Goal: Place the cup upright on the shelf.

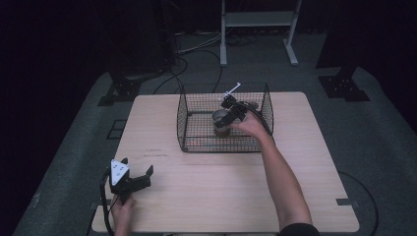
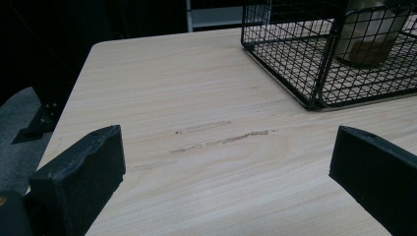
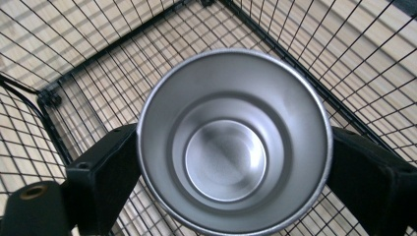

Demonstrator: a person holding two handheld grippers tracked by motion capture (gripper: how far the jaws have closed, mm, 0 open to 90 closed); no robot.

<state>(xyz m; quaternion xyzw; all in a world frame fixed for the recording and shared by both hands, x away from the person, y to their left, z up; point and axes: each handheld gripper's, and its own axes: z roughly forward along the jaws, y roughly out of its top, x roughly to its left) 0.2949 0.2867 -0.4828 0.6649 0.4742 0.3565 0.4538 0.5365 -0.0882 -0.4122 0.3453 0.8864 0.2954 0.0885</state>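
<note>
- My right gripper (image 1: 227,112) reaches down into the black wire basket (image 1: 183,118) that stands at the far middle of the wooden worktop (image 1: 221,182).
- In the right gripper view its fingers (image 3: 105,172) sit against opposite sides of a stainless steel cup (image 3: 231,142), pinching it just under the rim; the cup's mouth faces the camera and I can see down to its shiny bottom.
- In the high view the cup (image 1: 220,117) is inside the basket, upright, roughly in its middle. I cannot tell whether its base touches the basket floor.
- The same cup (image 2: 371,34) appears through the mesh in the left gripper view, at the upper right, inside the basket (image 2: 314,93).
- A brownish patch shows low on the cup in that view; I cannot tell what it is.
- My left gripper (image 1: 135,172) is at the near left of the worktop, well apart from the basket, with the grey three-cornered plate (image 1: 119,171) on top.
- Its fingers (image 2: 81,172) are spread wide with nothing between them, just bare wood with a few faint scuff marks (image 2: 221,137).
- My left hand (image 1: 123,214) holds that gripper near the worktop's near edge.
</note>
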